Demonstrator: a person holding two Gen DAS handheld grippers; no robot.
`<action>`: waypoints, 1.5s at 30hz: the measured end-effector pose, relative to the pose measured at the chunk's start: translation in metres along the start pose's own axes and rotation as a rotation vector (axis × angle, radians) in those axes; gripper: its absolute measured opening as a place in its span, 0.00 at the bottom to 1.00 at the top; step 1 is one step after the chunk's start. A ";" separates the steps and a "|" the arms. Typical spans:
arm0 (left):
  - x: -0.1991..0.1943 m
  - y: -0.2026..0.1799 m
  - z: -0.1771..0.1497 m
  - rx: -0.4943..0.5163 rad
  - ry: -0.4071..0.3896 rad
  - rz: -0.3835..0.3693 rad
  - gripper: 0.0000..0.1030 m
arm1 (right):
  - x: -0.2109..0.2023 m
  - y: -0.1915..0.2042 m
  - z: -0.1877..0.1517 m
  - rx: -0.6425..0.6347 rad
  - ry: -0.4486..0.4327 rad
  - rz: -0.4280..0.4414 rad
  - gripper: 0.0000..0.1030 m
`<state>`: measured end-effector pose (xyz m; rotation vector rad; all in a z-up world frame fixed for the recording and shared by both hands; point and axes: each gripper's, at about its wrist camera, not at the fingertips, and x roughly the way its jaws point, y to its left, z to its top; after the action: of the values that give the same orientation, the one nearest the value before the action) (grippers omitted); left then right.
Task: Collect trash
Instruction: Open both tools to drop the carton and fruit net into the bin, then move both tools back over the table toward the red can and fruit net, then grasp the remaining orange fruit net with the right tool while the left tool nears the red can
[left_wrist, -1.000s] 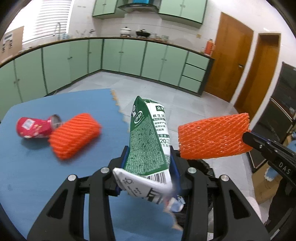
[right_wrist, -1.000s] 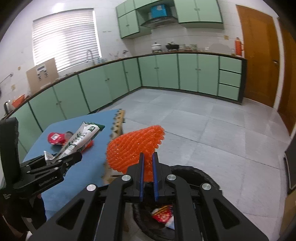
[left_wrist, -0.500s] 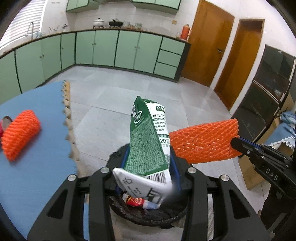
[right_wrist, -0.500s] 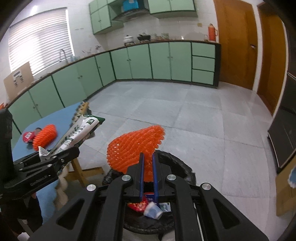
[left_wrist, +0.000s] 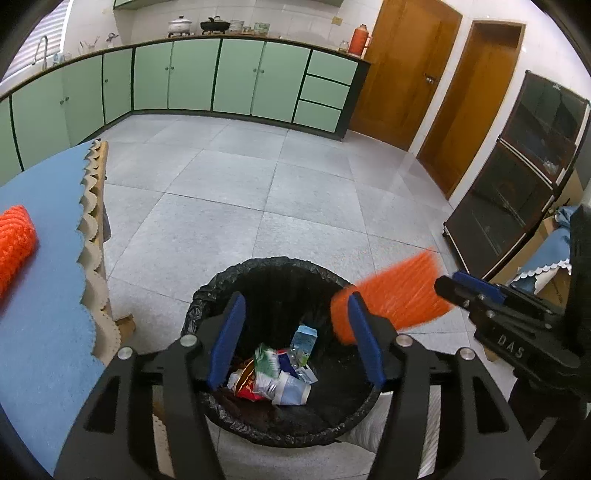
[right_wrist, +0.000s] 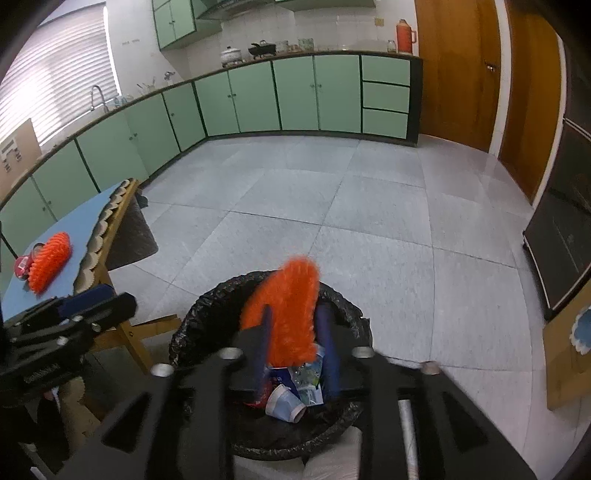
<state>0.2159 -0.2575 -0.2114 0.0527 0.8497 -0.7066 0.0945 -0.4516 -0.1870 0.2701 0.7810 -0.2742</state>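
Two grippers hang over the bin (left_wrist: 280, 280), a round container lined with a black bag. The left gripper (left_wrist: 295, 332) points down into its mouth with its blue pads spread wide and nothing between them; its jaws have just been opening. The green-and-white carton (left_wrist: 267, 363), blurred, lies below those pads on the heap of trash inside the bin, among a paper cup (right_wrist: 282, 400) and crumpled wrappers.

The right gripper (right_wrist: 295, 349) is at the right side of the bin. Its jaws have just been opening too, and the orange foam net (right_wrist: 288, 317) stands between its blue pads, smeared by motion. The pads stand apart from each other, and they do not appear to press the net, though the blur makes this hard to judge. In the left wrist view the net (left_wrist: 399, 299) hangs over the bin's right rim.

Left of the bin stands a table (left_wrist: 48, 288) with a blue cloth and a scalloped edge. A second orange foam net (right_wrist: 50, 260) lies on it, with a red can (right_wrist: 23, 266) just beside that net, farther from the bin. Beyond the bin stretches a grey tiled floor (left_wrist: 258, 177), then a run of green cabinets (left_wrist: 236, 77). Right of the bin are wooden doors (left_wrist: 406, 66) and a dark cabinet (left_wrist: 524, 177).
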 end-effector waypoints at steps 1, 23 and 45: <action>-0.002 0.001 0.000 -0.005 -0.005 0.003 0.57 | -0.001 -0.002 0.000 0.001 -0.005 -0.006 0.44; -0.160 0.144 -0.004 -0.180 -0.258 0.377 0.75 | -0.035 0.130 0.029 -0.126 -0.147 0.193 0.87; -0.211 0.276 -0.026 -0.330 -0.274 0.614 0.75 | 0.027 0.330 0.035 -0.285 -0.111 0.348 0.86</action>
<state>0.2666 0.0800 -0.1437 -0.0765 0.6270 0.0091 0.2476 -0.1596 -0.1373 0.1162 0.6406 0.1495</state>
